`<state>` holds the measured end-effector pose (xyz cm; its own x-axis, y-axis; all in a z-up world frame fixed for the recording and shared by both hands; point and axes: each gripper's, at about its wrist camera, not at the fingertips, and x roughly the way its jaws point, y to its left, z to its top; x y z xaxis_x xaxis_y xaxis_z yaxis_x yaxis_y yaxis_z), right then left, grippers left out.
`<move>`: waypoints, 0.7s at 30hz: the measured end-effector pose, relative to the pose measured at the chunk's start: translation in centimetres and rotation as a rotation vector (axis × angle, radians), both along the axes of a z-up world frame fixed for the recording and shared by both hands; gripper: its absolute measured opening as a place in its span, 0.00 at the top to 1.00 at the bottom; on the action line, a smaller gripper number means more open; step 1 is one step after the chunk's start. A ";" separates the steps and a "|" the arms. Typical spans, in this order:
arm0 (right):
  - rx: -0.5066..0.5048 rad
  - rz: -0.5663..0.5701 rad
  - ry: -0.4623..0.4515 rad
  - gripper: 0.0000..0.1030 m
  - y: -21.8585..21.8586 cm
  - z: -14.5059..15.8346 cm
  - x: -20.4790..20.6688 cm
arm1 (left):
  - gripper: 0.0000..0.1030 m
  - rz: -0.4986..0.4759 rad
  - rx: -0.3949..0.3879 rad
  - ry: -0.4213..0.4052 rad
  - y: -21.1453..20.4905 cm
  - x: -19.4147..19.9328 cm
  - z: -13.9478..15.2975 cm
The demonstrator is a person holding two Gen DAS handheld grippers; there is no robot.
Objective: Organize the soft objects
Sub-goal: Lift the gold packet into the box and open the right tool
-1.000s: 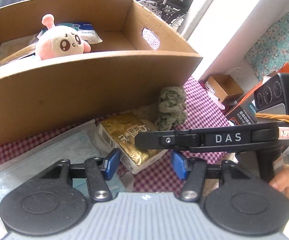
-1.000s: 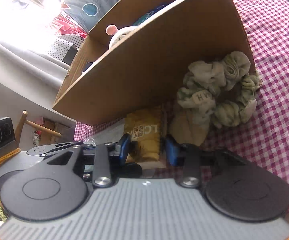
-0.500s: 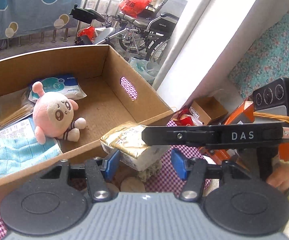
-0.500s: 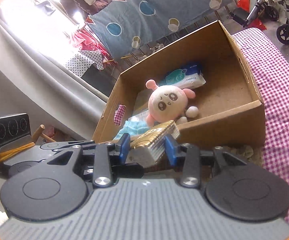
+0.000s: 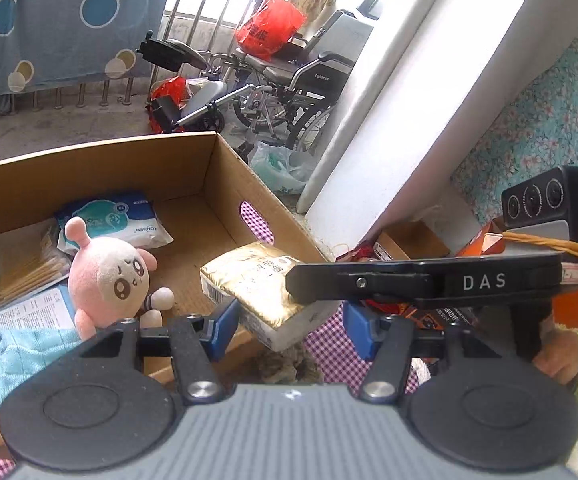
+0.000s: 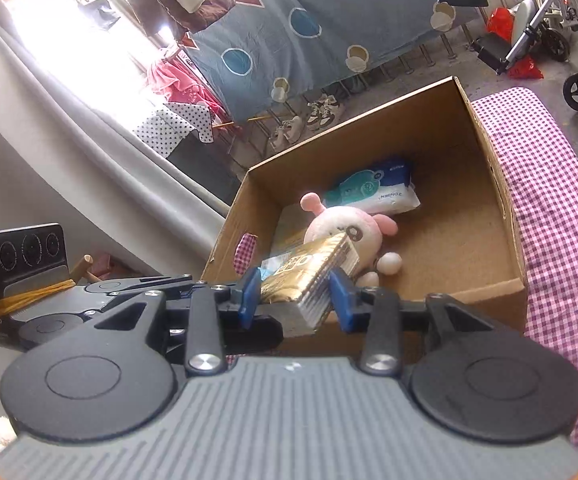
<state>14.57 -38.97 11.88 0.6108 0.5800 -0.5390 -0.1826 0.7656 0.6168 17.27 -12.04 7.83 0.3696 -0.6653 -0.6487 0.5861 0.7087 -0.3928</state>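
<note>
Above the near wall of the cardboard box (image 6: 485, 148), held up by the right gripper (image 6: 295, 294), blue pads squeezing the gold pack (image 6: 313, 272) from both sides. Long side of the pack pointing ahead into the box, toward the pink plush toy (image 5: 107, 276). Bare floor off to the right of the toy. Left gripper (image 5: 289, 330) close by, half open, holding nothing.

The gold pack (image 6: 309, 276) covers part of the pink plush toy (image 6: 353, 224); the crumpled grey-green cloth (image 5: 285, 366) is mostly hidden below it.
</note>
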 end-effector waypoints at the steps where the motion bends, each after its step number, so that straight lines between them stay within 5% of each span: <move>1: -0.008 0.002 0.006 0.63 -0.1 0.1 1.0 | 0.44 0.000 -0.001 -0.009 -0.2 0.6 0.1; 12: -0.193 0.041 0.162 0.63 0.3 -4.6 13.7 | 0.43 0.015 0.108 0.090 -4.3 11.0 -3.8; 17: -0.349 0.039 0.161 0.61 1.4 -7.1 15.1 | 0.38 0.035 0.212 0.160 -5.4 13.3 -7.1; 21: -0.356 0.062 0.172 0.61 1.5 -7.7 14.3 | 0.37 -0.011 0.212 0.176 -4.9 11.8 -7.7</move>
